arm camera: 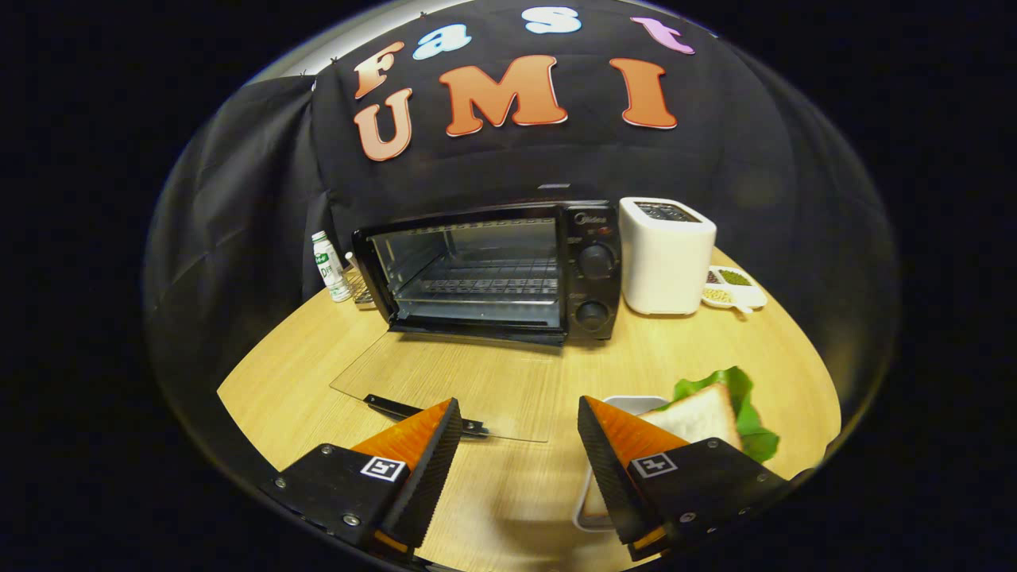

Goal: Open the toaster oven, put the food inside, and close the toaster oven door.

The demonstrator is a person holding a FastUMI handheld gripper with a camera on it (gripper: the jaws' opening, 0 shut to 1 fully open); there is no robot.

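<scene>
Gripper point(518, 417) fingers are spread wide apart and hold nothing; bare wooden table point(691, 349) shows in the gap between them. Partly behind the right finger lies a white tray point(636, 404) carrying a slice of white bread point(695, 417) on a green lettuce leaf point(743, 397). The bread touches neither finger and rests on the tray.

Just ahead of the fingers, the glass door point(453, 385) of the toaster oven point(496, 270) lies folded down flat over the table. Its dark handle point(413, 411) sits at the near edge, just beyond the left fingertip. The oven stands beyond the door, black, with its cavity open. A wire rack point(485, 282) is visible inside the cavity. Two round knobs point(594, 260) are mounted one above the other on the panel at the oven's right.

Just beside the oven on its right stands a white toaster point(666, 258). A small white dish point(735, 287) with divided compartments of grains or seeds sits just beside the toaster, on its far right. A small white bottle point(329, 266) with a green cap stands upright just beside the oven's left side.
</scene>
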